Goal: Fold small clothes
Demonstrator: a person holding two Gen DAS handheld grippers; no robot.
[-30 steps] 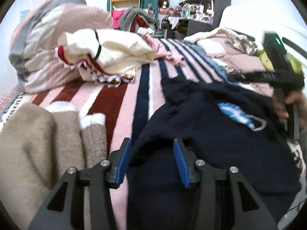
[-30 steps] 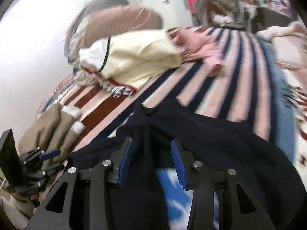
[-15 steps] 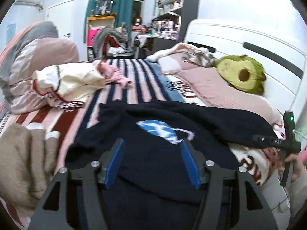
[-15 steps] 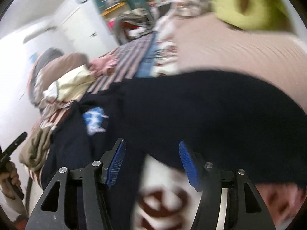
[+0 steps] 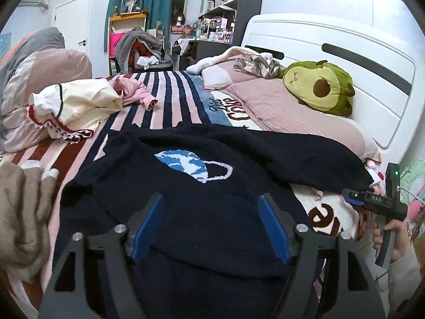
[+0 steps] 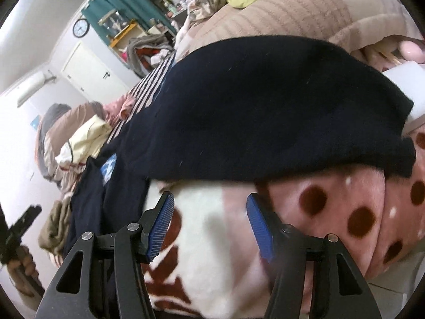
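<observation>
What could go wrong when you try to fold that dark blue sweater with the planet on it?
The navy sweater lies rumpled, one sleeve stretched far toward the pillow, so a fold might come out lopsided. Both the left tool and the right tool are open and holding nothing; a thin pinch could slip. The tan garment sits close and might get dragged along.

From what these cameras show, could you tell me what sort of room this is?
Most likely a lived-in bedroom: a bed with a white headboard, an avocado plush toy by the pillows, and a navy sweater spread on the striped blanket.
</observation>
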